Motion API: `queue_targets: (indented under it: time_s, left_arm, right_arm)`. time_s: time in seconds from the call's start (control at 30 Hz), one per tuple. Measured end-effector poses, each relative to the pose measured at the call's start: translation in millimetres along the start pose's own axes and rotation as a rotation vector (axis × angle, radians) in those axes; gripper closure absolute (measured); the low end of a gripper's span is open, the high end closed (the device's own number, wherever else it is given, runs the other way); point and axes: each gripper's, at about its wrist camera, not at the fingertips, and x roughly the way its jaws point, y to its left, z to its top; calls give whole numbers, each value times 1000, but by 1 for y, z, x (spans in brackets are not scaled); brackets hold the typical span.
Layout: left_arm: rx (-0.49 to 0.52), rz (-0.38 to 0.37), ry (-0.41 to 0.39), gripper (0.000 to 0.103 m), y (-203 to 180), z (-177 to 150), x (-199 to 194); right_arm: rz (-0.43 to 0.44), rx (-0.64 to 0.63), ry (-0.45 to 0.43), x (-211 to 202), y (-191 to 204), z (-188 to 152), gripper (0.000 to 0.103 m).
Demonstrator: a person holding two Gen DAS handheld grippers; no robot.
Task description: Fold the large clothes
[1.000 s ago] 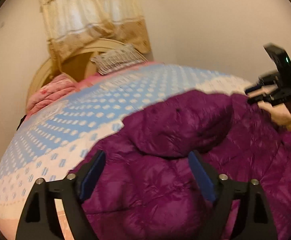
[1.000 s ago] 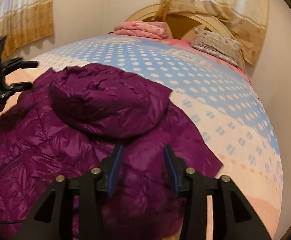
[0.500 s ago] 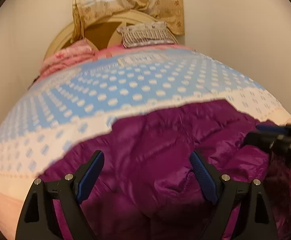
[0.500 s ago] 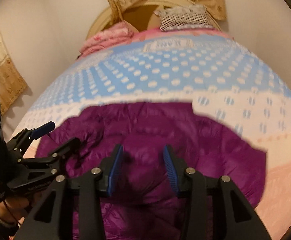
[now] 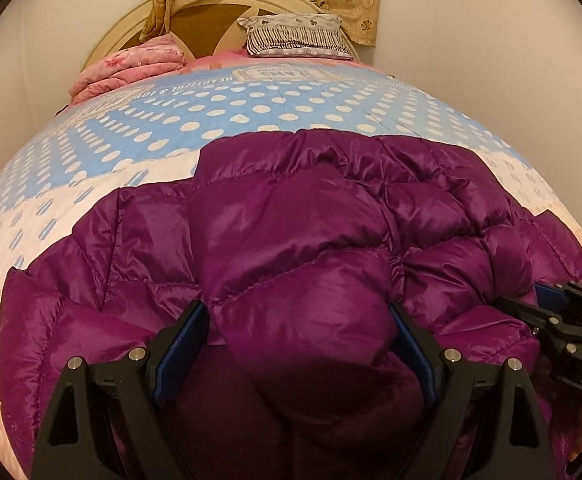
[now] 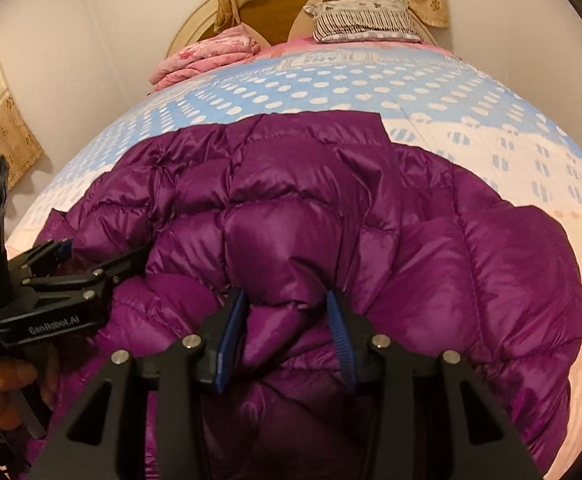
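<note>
Purple jacket [image 5: 331,240] spread on bed [image 5: 211,120], directly under and ahead of both grippers.
Left gripper [image 5: 297,344]: jaws wide, puffy fold bulging between pads; grip unconfirmed.
Right gripper [image 6: 287,332]: jaws narrower, pinching bunched fabric ridge.
Advice: seat both holds on same edge, lift together evenly, carry forward, keep slippery padding from escaping.
</note>
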Motion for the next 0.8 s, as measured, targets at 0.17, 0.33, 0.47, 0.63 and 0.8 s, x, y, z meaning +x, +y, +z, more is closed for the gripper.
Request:
queue_targets:
  time_s: [0.17,0.33,0.47,0.63,0.8]
  left_arm:
    - [2,7,15,12,-1,0,3]
    - [4,20,28,11,-2,1,5]
    - [-1,17,43,10,-1,2,8]
    - [-5,13,47,9,1,2,9]
    - [-5,14,48,9,1,2,9]
  right_arm:
    - [-8,-5,8,3,0,-1,58]
    - [-33,-25,9,5,4,0,58]
    - [-46,-34,9,6,7,-1,58]
    - [-51,-38,8,6,8,-2,58]
    - [-50,-44,9,6,8,-2,58]
